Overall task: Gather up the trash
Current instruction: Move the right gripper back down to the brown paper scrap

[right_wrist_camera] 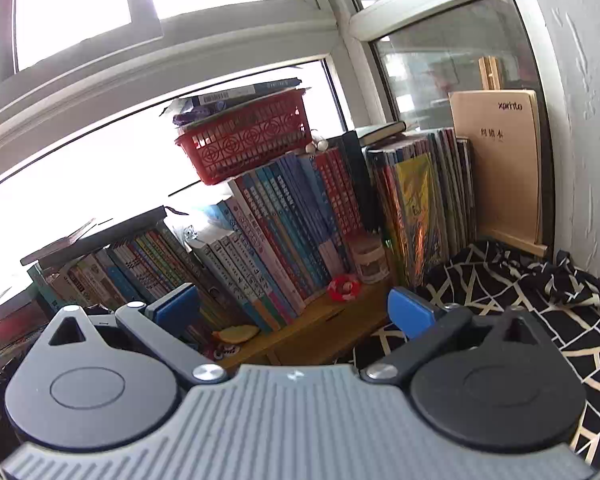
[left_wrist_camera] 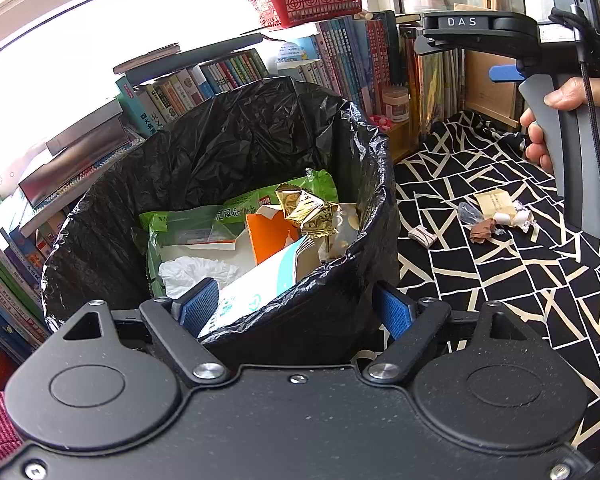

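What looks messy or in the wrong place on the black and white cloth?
Some small wrappers lie loose on the patterned cloth, to the right of the trash bin, not inside it. One more folded wrapper lies nearer the bin. They look odd because the rest of the trash is already in the bin's black bag.

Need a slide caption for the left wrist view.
Left hand-held gripper straddles the black-lined trash bin's rim; candy wrappers remain on the patterned cloth.

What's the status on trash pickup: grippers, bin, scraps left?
Left gripper straddles the bin rim. Right gripper open, empty, facing books. Gold wrapper in bin. Scraps remain on patterned cloth, nothing blocking.
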The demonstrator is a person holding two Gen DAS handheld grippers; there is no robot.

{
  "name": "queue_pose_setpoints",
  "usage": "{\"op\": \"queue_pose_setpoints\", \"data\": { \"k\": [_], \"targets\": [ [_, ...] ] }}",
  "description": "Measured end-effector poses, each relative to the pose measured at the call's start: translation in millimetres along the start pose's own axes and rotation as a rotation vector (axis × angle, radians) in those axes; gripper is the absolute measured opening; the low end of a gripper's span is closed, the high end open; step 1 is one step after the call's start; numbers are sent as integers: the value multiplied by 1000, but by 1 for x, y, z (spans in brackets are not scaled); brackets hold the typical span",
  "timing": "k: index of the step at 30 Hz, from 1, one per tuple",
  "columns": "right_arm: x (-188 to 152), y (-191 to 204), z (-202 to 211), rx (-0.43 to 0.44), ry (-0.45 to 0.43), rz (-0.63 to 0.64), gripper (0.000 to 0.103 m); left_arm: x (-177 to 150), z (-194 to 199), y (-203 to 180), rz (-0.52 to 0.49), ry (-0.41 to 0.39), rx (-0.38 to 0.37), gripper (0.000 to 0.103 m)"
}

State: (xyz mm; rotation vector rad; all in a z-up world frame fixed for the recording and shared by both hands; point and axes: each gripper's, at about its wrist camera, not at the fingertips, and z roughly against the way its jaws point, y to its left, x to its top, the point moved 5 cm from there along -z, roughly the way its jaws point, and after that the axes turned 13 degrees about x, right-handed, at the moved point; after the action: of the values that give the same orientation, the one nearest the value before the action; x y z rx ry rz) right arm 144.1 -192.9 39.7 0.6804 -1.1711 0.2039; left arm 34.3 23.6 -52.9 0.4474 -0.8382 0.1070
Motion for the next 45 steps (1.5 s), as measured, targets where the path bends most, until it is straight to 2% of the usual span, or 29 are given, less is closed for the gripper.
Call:
{"op": "queue_pose_setpoints", "data": {
  "k": [12, 17, 23, 27, 31, 39, 45],
  "targets": [
    [-17, -30, -12, -101, 36, -57, 103, 1, -1, -1, -1, 5, -19, 82],
    [-31, -38, -23, -97, 130, -51, 103, 1, -1, -1, 1, 6, -21, 82],
    [-52, -44, -32, -112, 193, -44, 103, 1, -1, -1, 4, 8, -24, 82],
    [-74, -50, -43, -113, 312, -53, 103, 1, -1, -1, 4, 8, -24, 82],
    [-105, -64, -54, -127, 448, -119, 103, 1, -1, -1, 4, 8, -24, 82],
    [-139, -88, -72, -214, 547, -108, 103, 0, 0, -2, 2, 6, -21, 82],
    [-157, -94, -81, -222, 589, -49, 101, 0, 0, -3, 0, 5, -15, 82]
  ]
}}
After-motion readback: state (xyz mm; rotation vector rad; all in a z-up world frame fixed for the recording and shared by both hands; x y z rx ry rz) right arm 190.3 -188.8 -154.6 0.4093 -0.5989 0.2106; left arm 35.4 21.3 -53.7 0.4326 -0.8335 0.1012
